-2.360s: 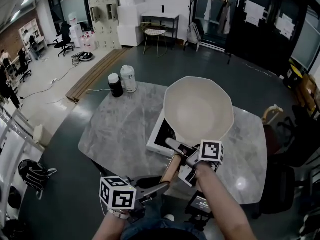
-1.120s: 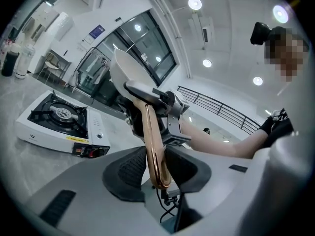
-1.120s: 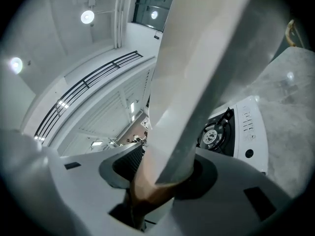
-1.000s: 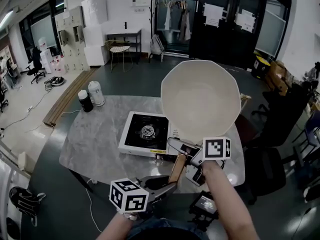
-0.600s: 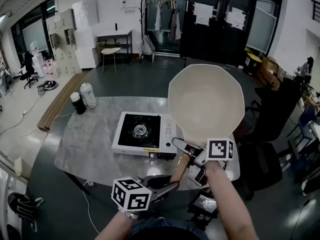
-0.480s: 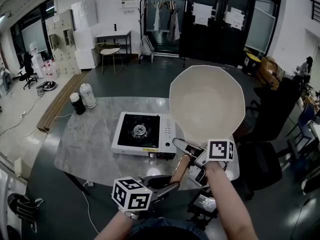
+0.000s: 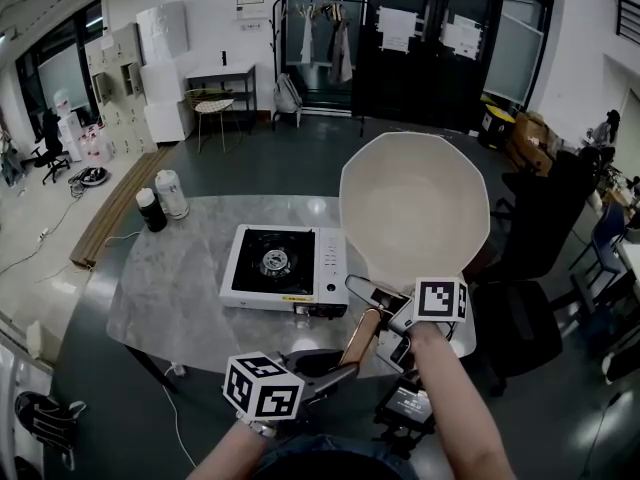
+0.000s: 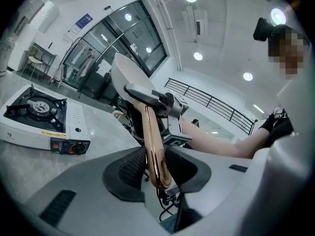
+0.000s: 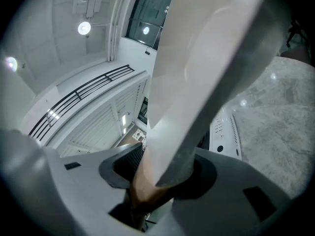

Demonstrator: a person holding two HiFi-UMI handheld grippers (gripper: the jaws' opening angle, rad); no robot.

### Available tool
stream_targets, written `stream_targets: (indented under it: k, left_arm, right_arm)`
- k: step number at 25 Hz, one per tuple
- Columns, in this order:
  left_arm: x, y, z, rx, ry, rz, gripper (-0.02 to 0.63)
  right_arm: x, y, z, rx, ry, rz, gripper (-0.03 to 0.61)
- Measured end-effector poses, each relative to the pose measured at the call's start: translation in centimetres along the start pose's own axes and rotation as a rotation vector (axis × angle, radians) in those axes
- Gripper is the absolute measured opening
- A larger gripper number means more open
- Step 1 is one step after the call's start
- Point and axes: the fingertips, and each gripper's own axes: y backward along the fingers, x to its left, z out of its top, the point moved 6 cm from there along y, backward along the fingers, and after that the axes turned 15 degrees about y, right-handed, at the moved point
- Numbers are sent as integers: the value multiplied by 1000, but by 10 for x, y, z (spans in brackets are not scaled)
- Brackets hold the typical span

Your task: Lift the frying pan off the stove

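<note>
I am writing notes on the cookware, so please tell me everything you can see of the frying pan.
The frying pan is cream-white inside, with a faceted rim, a grey underside and a long glossy brown handle. It is held in the air, tilted steeply up, to the right of the stove and clear of it. The left gripper clamps the handle's end, and the right gripper clamps it close to the bowl.

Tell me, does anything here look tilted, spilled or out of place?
The frying pan hangs steeply tilted in the air, right of the stove. The left gripper and the right gripper clamp its handle. The pan looks empty, and I see no spill.
</note>
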Motion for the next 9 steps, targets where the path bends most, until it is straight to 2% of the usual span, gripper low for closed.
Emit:
stream_targets:
  k: [9]
  left_arm:
    - [-3, 0, 0, 1, -13, -2, 140]
  right_arm:
    - [3, 4, 1, -8, 1, 0, 204]
